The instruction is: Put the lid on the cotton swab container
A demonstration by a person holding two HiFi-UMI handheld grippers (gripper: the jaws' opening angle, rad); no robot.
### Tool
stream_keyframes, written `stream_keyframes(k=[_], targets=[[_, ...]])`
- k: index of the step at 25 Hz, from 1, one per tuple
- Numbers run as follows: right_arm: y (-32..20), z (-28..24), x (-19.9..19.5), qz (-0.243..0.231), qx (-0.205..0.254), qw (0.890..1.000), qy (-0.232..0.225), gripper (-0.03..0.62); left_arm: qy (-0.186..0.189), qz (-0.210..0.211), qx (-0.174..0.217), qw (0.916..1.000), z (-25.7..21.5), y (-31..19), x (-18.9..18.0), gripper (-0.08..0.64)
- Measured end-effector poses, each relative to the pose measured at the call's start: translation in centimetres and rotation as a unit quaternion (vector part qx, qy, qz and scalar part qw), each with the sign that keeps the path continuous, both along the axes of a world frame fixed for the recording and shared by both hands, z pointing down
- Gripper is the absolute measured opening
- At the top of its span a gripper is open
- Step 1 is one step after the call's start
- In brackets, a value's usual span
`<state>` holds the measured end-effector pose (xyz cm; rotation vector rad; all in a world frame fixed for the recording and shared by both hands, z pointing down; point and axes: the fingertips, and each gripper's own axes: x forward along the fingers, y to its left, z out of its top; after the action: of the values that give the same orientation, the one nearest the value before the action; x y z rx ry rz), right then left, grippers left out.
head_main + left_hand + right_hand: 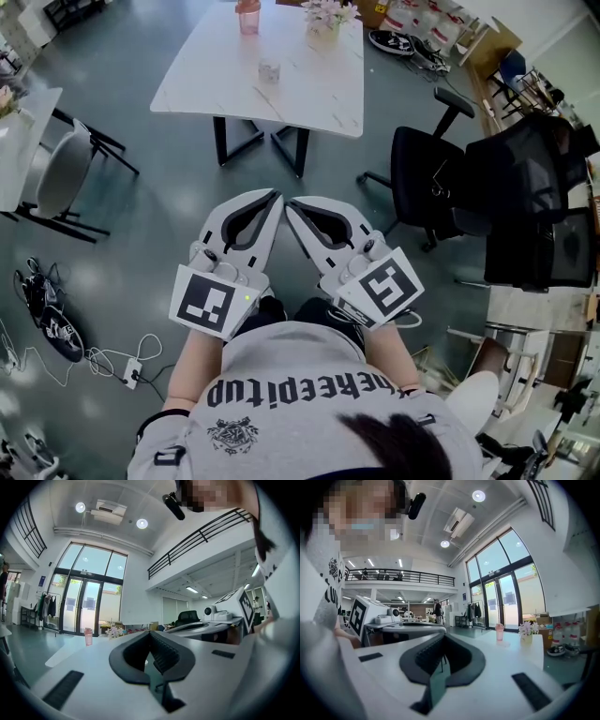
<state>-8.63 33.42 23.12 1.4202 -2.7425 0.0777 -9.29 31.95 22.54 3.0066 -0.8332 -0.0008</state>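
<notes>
While held level, short of the near edge of the white table [309,84]:
- left gripper [275,199]: jaws pressed together at the tips, nothing between them; confirmed along its own jaws, dark pads meeting at the front.
- right gripper [292,203]: jaws likewise closed tip to tip, empty; tip just beside the left gripper's tip, both aimed toward the table.
- cotton swab container [269,69]: small clear tub near the middle of the table top, well apart from both grippers.
- lid: too small to tell apart from the container.
- pink bottle [247,16]: upright at the table's far edge, beyond the container.
- flower vase [325,21]: also at the table's far edge, right of the pink bottle.
- black office chair [424,183]: on the floor off the table's near right corner.
- white chair [61,178]: left of the table, across open floor.
- power strip [131,372]: on the floor well to the near left of the table, cables trailing.
</notes>
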Motion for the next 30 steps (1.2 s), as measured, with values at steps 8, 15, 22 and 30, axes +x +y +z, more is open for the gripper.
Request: stream_keyframes(k=[8,15,22,30], targets=[[-2.1,0.7,0.7,0.036,-0.008,0.999,0.016,0.011,0.0,0.008,0.002,1.0,0.6,-2.6,-0.5,0.015],[-5.3,0.8,2.0,0.021,-0.014,1.0,0.003,0.011,-0.003,-0.001,-0.009,1.0,1.1,-5.7,0.8,0.015],[-10.2,0.0,3.8,-0.015,-0.007,1.0,0.0,0.011,-0.008,-0.037,-0.004,0.9993,1.0,-10.1,2.3,0.015],[-14.6,-0.3,6.6,-0.047,-0.011,0.999,0.001,0.011,-0.001,-0.063,-0.005,0.998,0.4,-14.5,5.2,0.015]])
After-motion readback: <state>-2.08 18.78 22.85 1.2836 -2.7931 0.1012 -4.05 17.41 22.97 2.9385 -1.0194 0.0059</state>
